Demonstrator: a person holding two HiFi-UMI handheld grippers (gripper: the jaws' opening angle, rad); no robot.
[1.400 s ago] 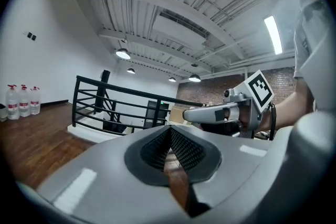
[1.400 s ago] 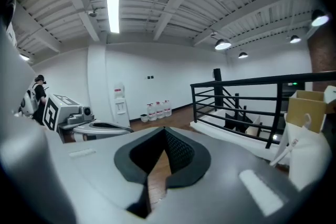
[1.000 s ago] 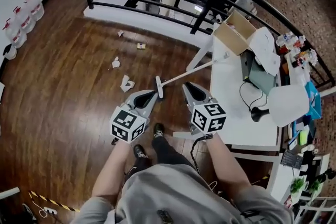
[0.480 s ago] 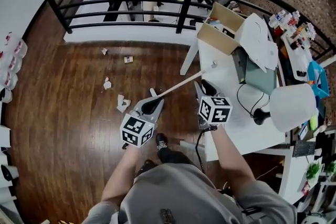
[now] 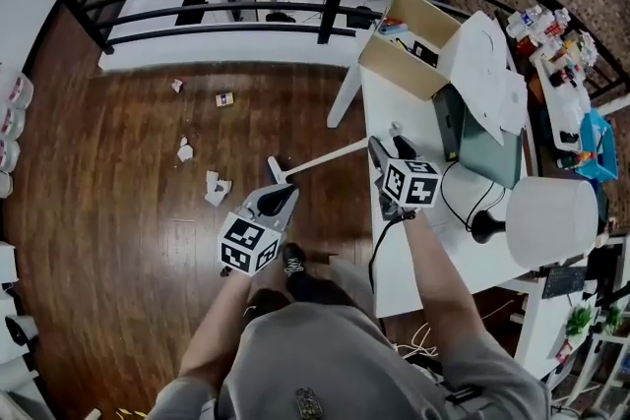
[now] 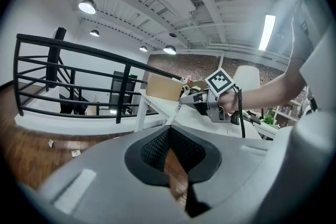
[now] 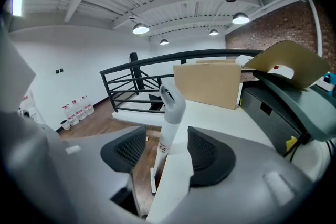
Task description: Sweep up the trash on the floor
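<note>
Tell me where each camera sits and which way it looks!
Head view: on the person's head, looking steeply down at the wooden floor, broom and white table; shows the left arm, right arm, left gripper, right gripper and a shoe.
Left gripper view: on the left gripper, looking along its shut jaws toward the railing; shows the right arm and right gripper.
Right gripper view: on the right gripper, looking along its jaws, which have just been opening, with the broom's handle between them.
Shared: all three show the cardboard box.

Grey short-sleeved shirt (image 5: 325, 359), black shoes (image 5: 292, 261)
</note>
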